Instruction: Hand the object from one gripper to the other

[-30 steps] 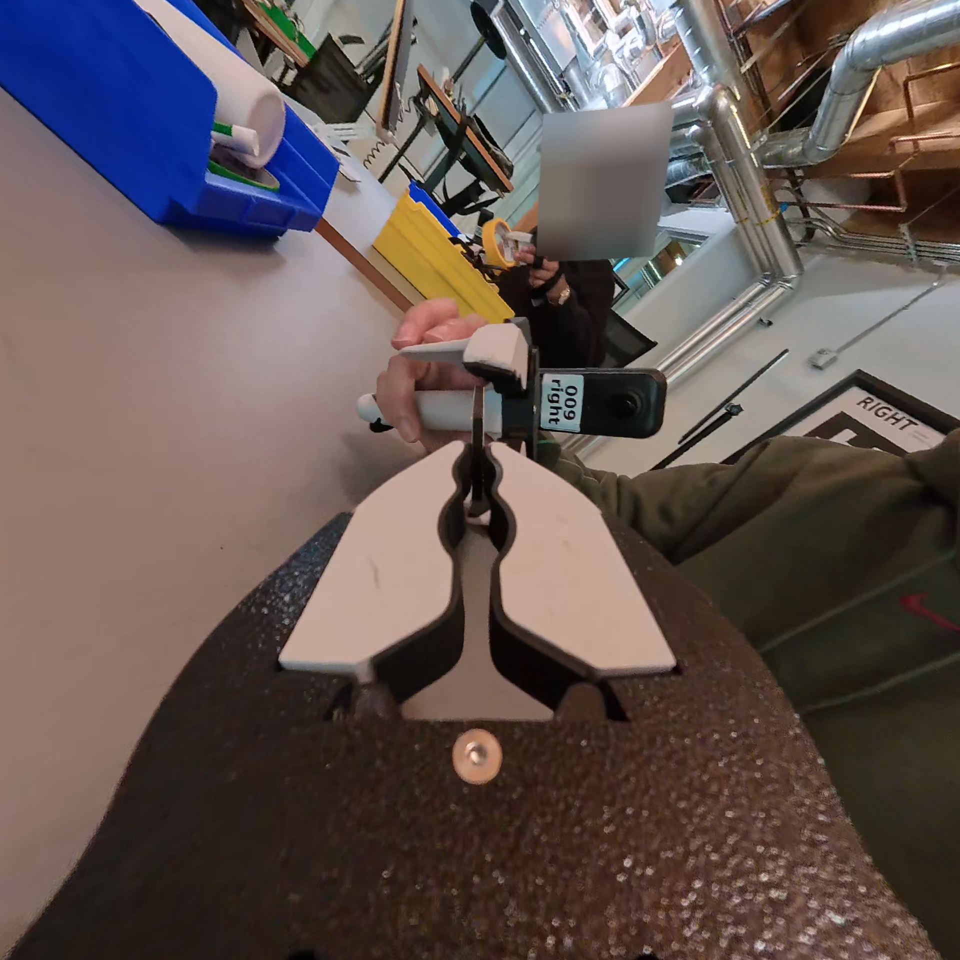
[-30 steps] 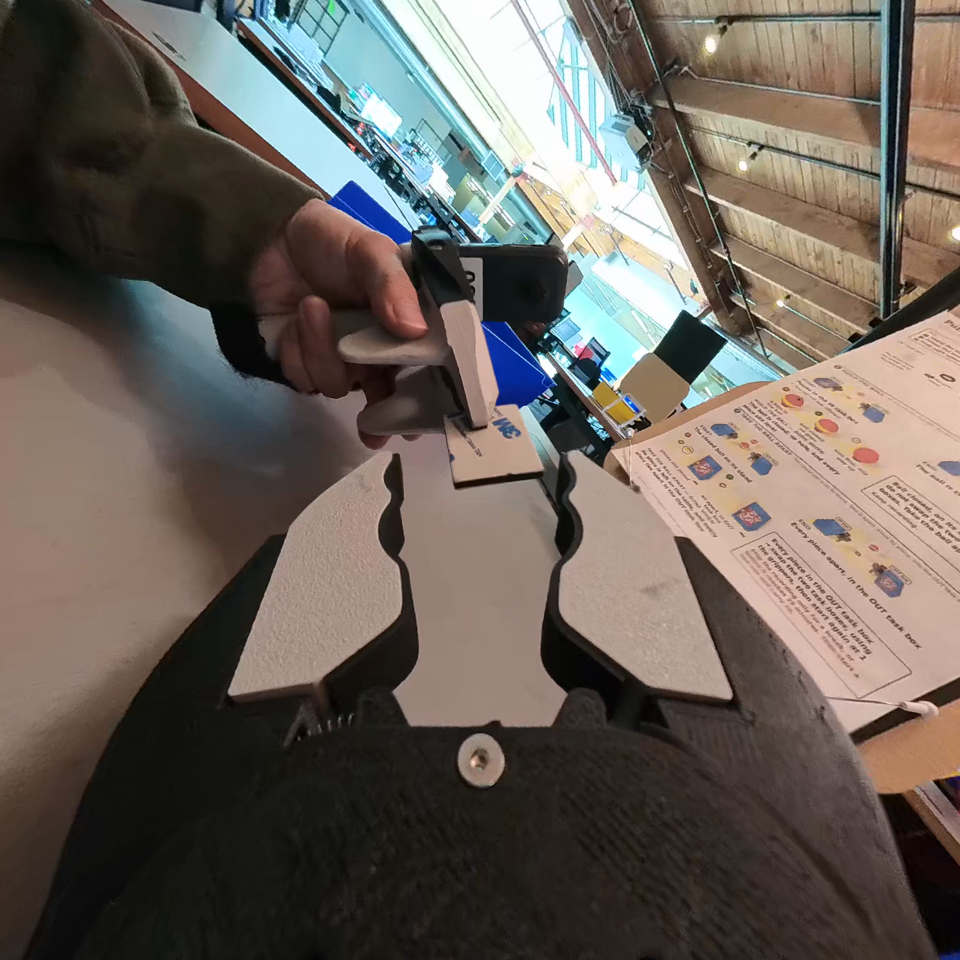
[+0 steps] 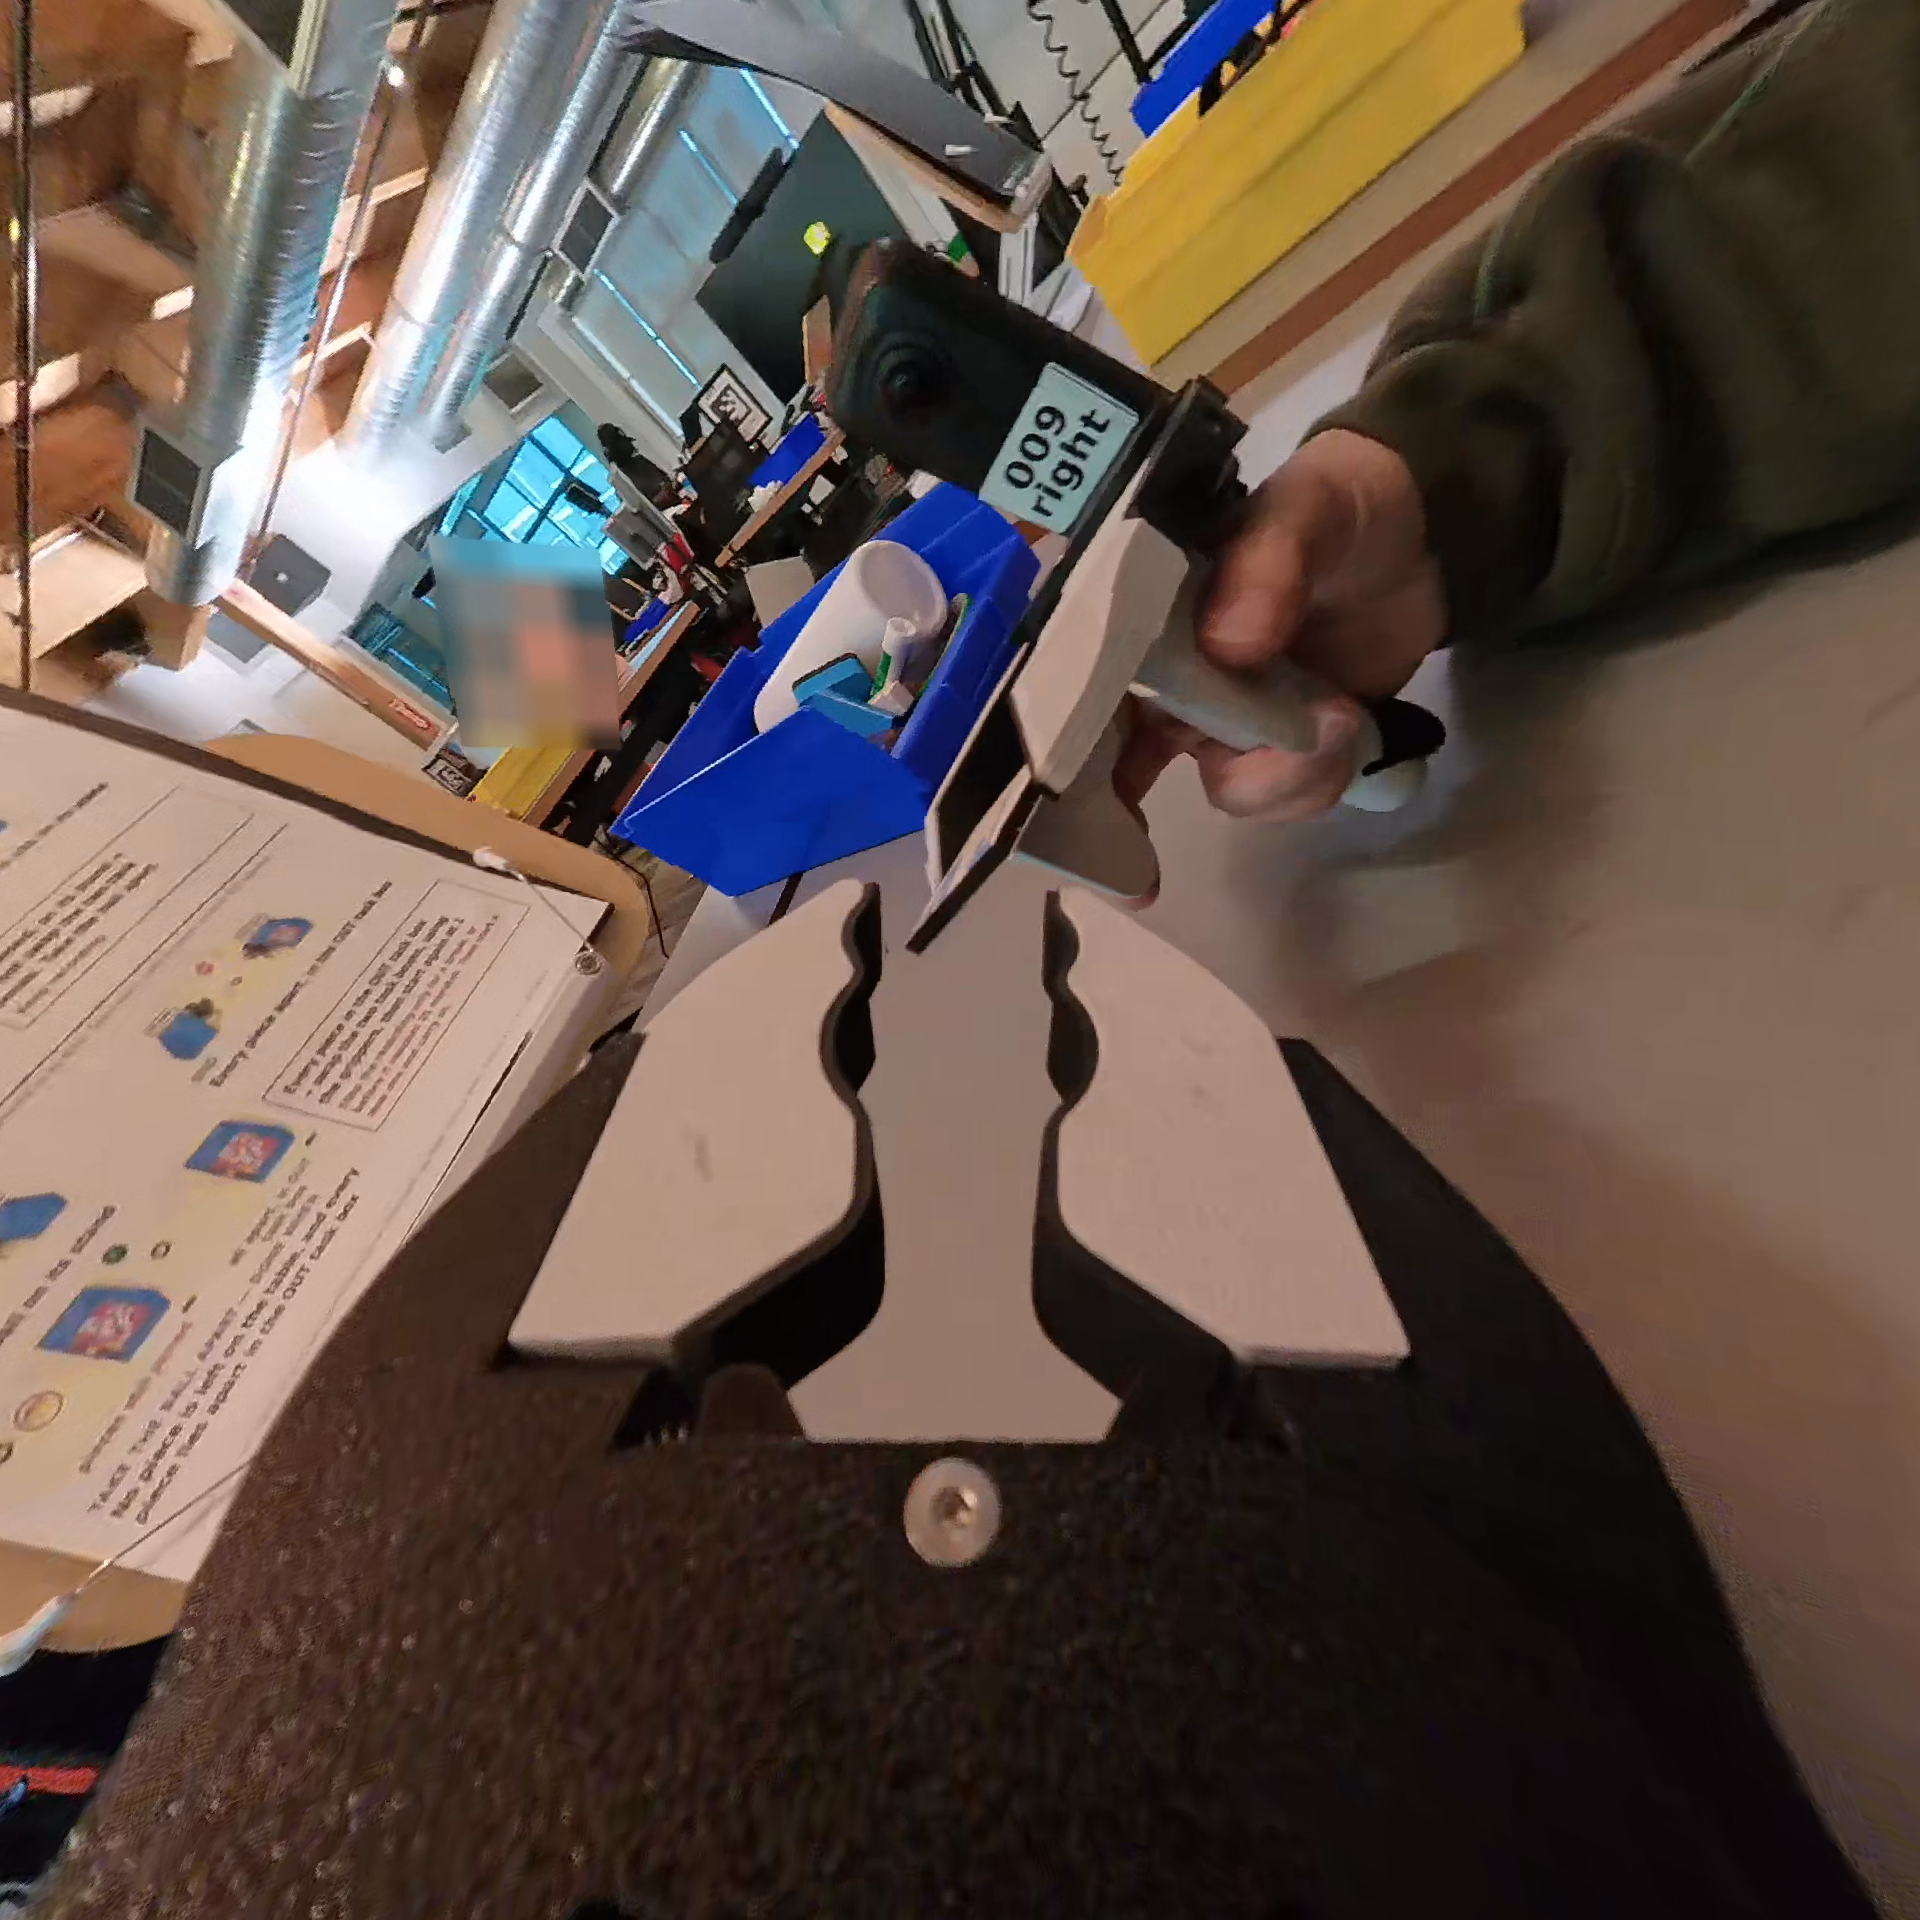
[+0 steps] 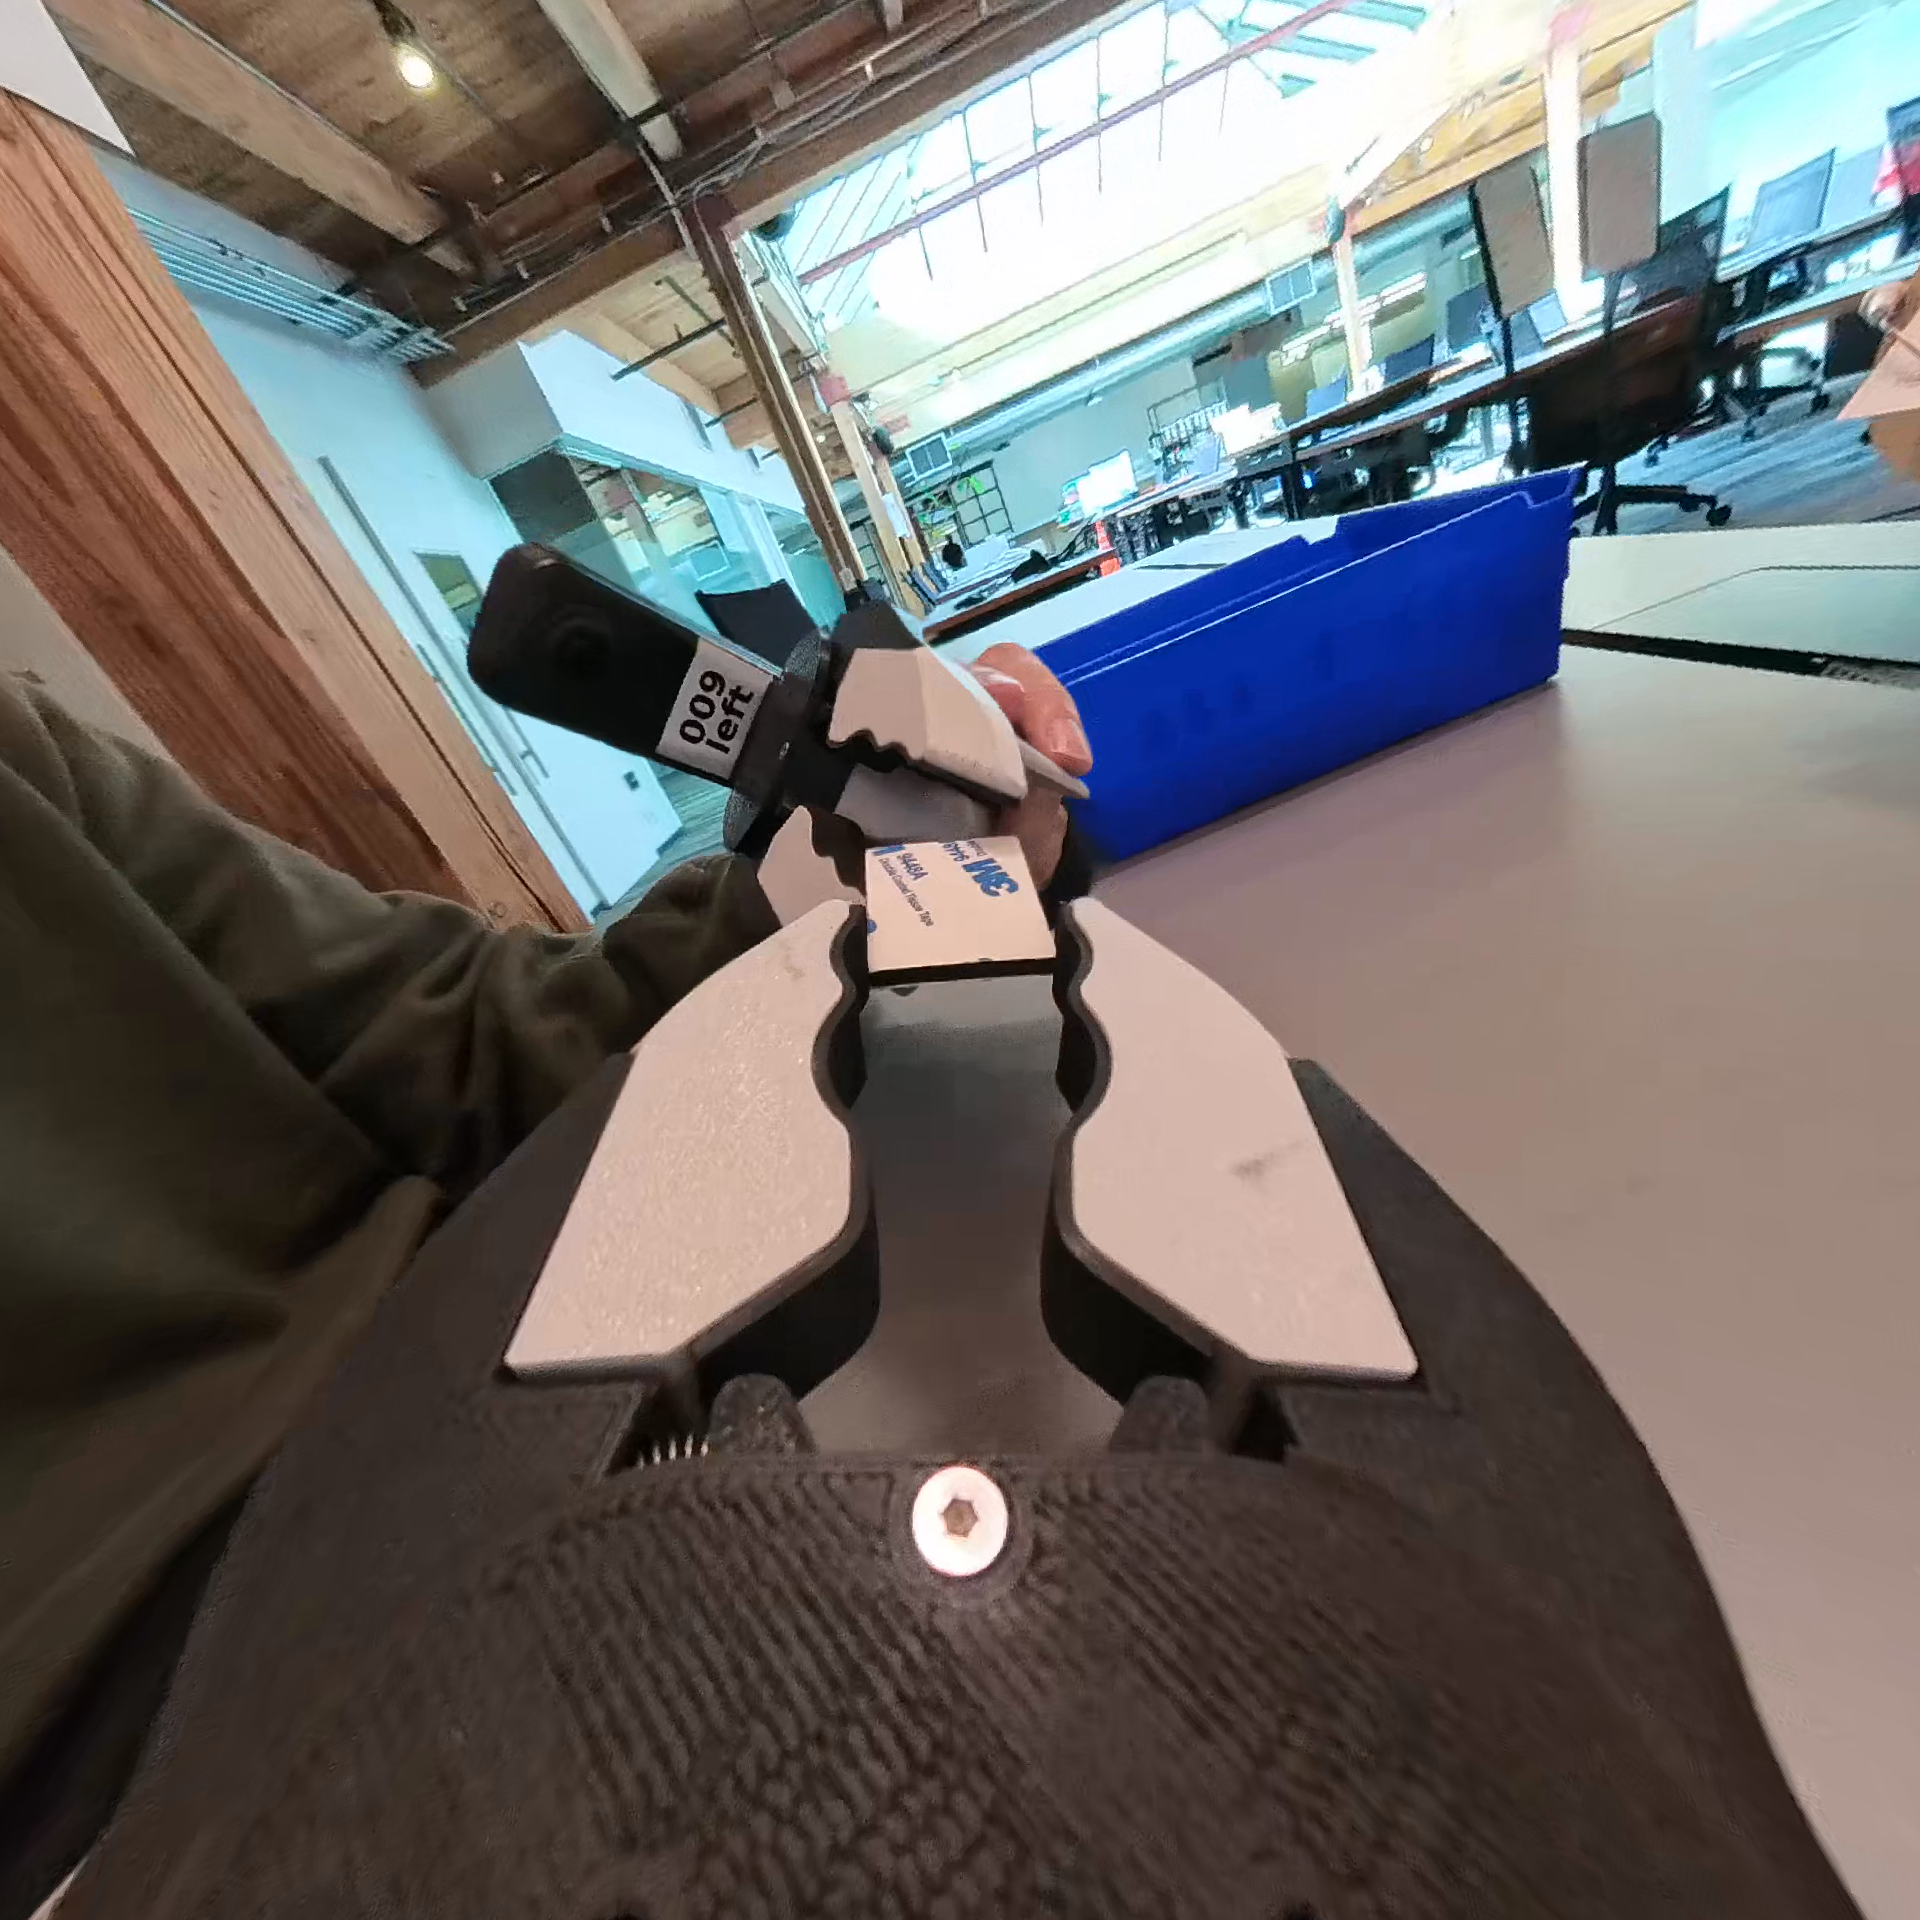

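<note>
Tongs of the left gripper (image 3: 961, 906) stand open at the centre of the left wrist view; only bare counter (image 3: 1662, 1039) shows in the gap. The lower corner of the flat adhesive pad (image 3: 971, 831) hangs just at their tips and neither finger touches it.

Tongs of the right gripper (image 4: 961, 914) are closed on the pad (image 4: 956, 904), which sits at the centre of the right wrist view. It spans the gap and touches both fingertips by its side edges, its printed face up, clear of the counter (image 4: 1507, 987).

The left gripper lies directly behind the pad, upper centre. Whether it touches the pad's far edge cannot be told from that view.

A blue bin (image 4: 1330, 665) stands on the counter, right of centre.

Assessment: the handover appears essentially made, with the right tongs carrying the pad. What remains is to draw the grippers apart. The edge grip looks narrow, so a slip is possible.
</note>
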A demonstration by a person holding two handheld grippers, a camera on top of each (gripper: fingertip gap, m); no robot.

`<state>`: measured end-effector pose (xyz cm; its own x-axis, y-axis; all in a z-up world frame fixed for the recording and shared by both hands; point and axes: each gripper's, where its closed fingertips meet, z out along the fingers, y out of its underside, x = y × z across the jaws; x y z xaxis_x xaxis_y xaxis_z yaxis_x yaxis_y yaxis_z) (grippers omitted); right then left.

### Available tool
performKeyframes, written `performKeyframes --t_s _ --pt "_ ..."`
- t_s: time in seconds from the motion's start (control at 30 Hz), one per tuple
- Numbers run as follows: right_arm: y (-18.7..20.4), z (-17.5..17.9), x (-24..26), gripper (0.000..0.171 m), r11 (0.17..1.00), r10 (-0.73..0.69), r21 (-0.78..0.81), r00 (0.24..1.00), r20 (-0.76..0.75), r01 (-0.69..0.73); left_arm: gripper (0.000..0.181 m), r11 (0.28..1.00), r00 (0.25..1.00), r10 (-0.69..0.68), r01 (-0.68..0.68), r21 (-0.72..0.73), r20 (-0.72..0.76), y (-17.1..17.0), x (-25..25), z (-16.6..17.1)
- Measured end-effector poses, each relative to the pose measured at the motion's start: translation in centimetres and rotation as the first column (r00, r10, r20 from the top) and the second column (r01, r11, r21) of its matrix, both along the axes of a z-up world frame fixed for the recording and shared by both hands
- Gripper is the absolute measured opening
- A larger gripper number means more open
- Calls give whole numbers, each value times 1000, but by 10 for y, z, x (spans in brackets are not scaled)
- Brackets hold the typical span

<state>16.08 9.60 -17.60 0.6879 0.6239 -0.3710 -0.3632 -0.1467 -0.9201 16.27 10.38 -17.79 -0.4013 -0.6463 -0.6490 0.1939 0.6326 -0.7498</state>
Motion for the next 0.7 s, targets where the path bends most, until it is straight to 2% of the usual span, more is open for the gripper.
performKeyframes --t_s 0.07,0.1,0.23,0.37,0.47,0.57,0.63,0.7 --pt "-1 1 -3 34 1000 24 -2 999 -27 -24 22 1000 1000 -6 7 27 -14 -2 0 -5" --pt "-1 2 -2 34 1000 23 -4 999 -34 -23 11 999 1000 -1 2 35 -22 -1 1 -6" --pt "1 -2 -2 33 1000 8 -10 1000 -20 -8 3 1000 998 -8 8 0 -67 0 1 -9" --pt "2 2 11 48 993 -101 64 994 48 98 3 983 992 -16 -7 -183 -125 5 2 -1" --pt "1 11 18 53 967 -209 178 968 141 183 3 929 980 -70 -2 -369 -184 7 1 5" --pt "-1 15 16 49 939 -275 270 936 219 213 3 846 948 -177 10 -532 -264 3 -1 5" --pt "0 14 12 37 937 -279 279 930 241 209 3 796 916 -254 17 -605 -310 -2 -3 3" --pt "-1 15 5 22 946 -235 277 947 220 171 3 773 905 -264 -8 -635 -333 -2 0 0"
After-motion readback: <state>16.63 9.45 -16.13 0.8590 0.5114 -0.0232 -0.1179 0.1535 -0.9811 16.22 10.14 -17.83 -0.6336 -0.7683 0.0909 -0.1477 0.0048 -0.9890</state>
